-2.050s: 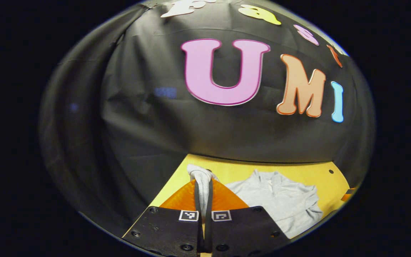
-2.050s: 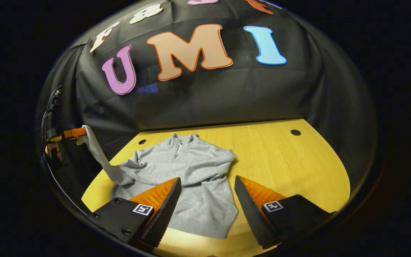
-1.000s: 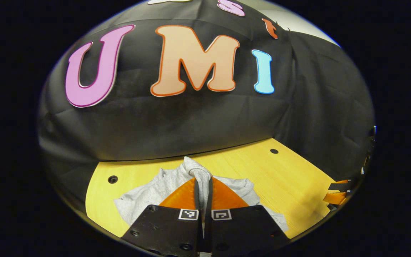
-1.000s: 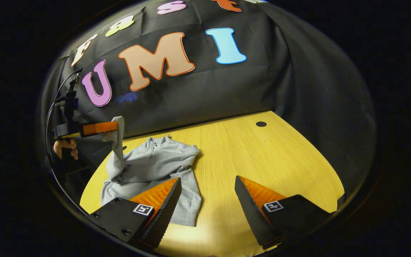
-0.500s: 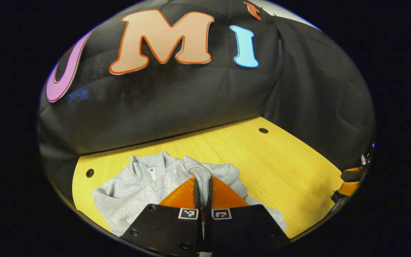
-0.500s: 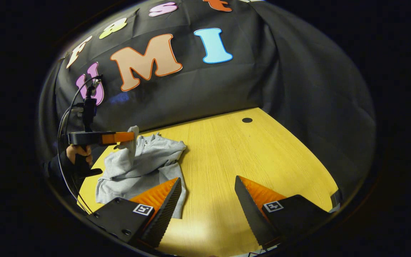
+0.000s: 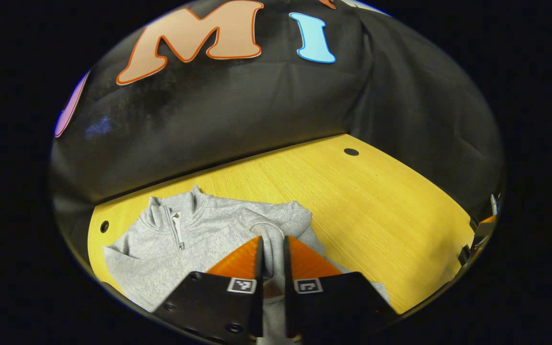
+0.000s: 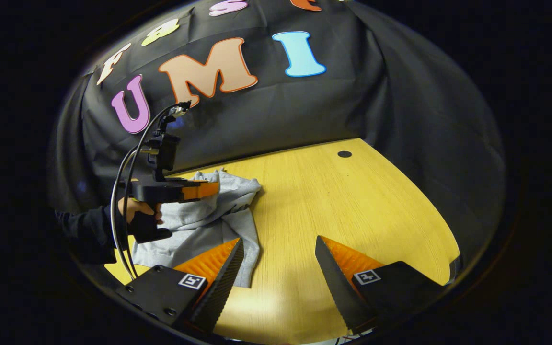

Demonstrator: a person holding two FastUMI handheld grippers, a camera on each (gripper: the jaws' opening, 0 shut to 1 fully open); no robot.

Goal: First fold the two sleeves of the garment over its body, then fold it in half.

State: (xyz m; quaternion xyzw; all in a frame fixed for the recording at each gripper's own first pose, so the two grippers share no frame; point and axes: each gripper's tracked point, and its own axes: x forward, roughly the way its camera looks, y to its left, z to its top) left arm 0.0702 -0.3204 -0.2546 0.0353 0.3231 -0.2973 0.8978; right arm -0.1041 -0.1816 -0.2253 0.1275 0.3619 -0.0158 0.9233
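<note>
Sleeve cuff between the left fingers, over the garment's body

Up close, the left gripper view shows what the other view cannot: the left gripper [image 7: 272, 249] has its two fingers slightly apart, with the grey sleeve cuff [image 7: 270, 233] lying in the narrow gap between them; whether they press on it I cannot tell. That view also shows the garment [image 7: 194, 239] with its collar and short zip [image 7: 177, 230] facing up, lying on the yellow wooden table [image 7: 376, 211] near the back-left corner. The right gripper view takes in the scene from farther off: a hand [image 8: 137, 211] in a dark sleeve holds the left gripper over the grey garment [image 8: 218, 215], which lies bunched with its right side folded in. The right gripper [image 8: 278, 268] stands wide open above bare tabletop, its left finger [image 8: 213, 273] overlapping the garment's hem.
</note>
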